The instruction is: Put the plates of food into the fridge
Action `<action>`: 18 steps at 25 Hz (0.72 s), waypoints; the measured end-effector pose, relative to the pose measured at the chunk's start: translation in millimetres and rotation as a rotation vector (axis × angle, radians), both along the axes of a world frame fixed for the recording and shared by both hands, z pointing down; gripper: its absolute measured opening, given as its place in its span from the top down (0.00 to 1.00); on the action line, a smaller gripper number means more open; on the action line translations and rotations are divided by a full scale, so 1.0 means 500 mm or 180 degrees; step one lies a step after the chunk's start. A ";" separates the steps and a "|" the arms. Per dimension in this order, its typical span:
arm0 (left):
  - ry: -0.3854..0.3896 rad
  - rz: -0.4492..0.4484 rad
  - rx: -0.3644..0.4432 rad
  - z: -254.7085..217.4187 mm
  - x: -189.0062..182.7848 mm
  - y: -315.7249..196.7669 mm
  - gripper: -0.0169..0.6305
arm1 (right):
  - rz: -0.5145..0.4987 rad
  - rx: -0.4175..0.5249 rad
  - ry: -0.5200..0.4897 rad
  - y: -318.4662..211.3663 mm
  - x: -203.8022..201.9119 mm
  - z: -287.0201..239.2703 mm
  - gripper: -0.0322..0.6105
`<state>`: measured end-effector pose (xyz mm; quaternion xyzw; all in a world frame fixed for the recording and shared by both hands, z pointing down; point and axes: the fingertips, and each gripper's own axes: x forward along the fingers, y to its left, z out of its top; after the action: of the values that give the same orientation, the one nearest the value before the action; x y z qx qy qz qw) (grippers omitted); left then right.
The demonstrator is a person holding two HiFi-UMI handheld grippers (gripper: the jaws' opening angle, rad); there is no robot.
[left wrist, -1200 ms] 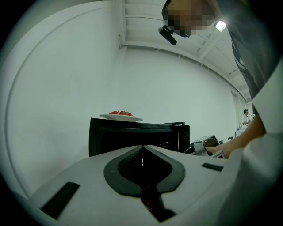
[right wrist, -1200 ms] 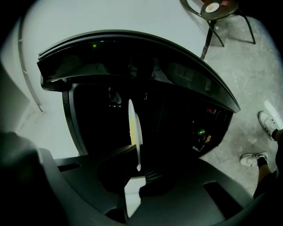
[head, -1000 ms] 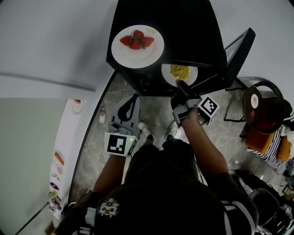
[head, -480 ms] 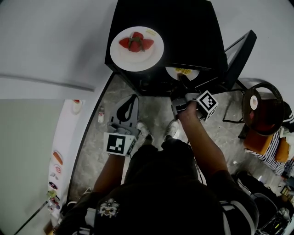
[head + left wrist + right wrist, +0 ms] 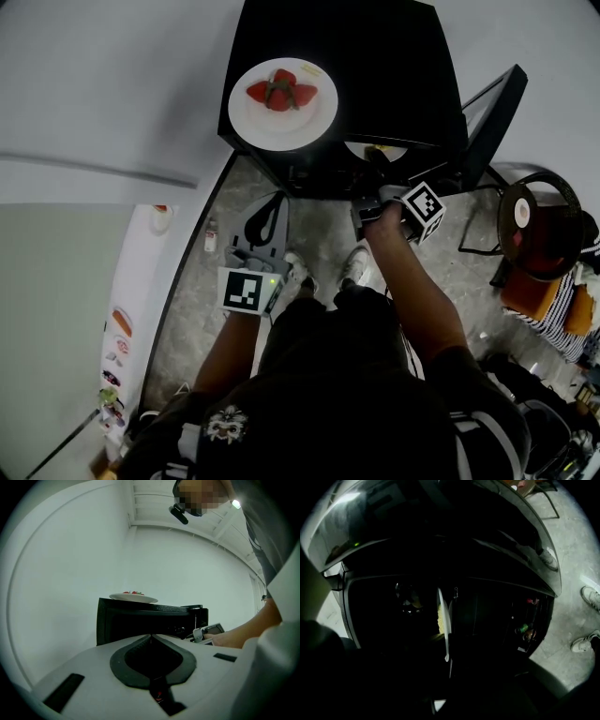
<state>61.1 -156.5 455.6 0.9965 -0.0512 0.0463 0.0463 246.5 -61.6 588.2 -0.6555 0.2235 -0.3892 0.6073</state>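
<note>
1. While the person faces the black fridge (image 5: 394, 66), its door (image 5: 492, 112) hangs open at the right.
2. The right tongs (image 5: 372, 176) pinch the near rim of the plate of yellow food (image 5: 358, 151). The plate lies mostly under the fridge's top edge, inside the opening.
3. In the right gripper view the plate of yellow food (image 5: 445, 634) shows edge-on against the dark interior. The right tongs (image 5: 447, 667) are clamped on its lower rim.
4. The plate of strawberries (image 5: 253, 120) rests on top of the fridge, toward its front left corner.
5. The left tongs (image 5: 265, 214) are pressed together and hold nothing. They hang low over the floor (image 5: 323, 230), well apart from both plates.
6. In the left gripper view the tips of the left tongs (image 5: 151, 636) meet, with the fridge (image 5: 136, 620) beyond them.
</note>
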 end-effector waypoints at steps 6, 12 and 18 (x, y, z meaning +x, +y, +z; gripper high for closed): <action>-0.0007 -0.0001 -0.0026 0.000 0.000 0.000 0.94 | 0.0095 -0.0005 -0.0016 -0.007 0.010 0.003 0.90; -0.0073 0.0016 0.0102 0.012 -0.012 -0.007 0.94 | 0.0149 -0.0006 0.0041 -0.008 0.013 -0.002 0.90; -0.0021 -0.0013 -0.0008 -0.006 -0.012 0.000 0.94 | 0.0099 -0.0158 0.0245 0.007 -0.006 -0.016 0.79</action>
<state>55.0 -156.4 452.6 0.9962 -0.0533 0.0496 0.0475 243.7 -58.3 580.3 -0.6883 0.2268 -0.3596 0.5878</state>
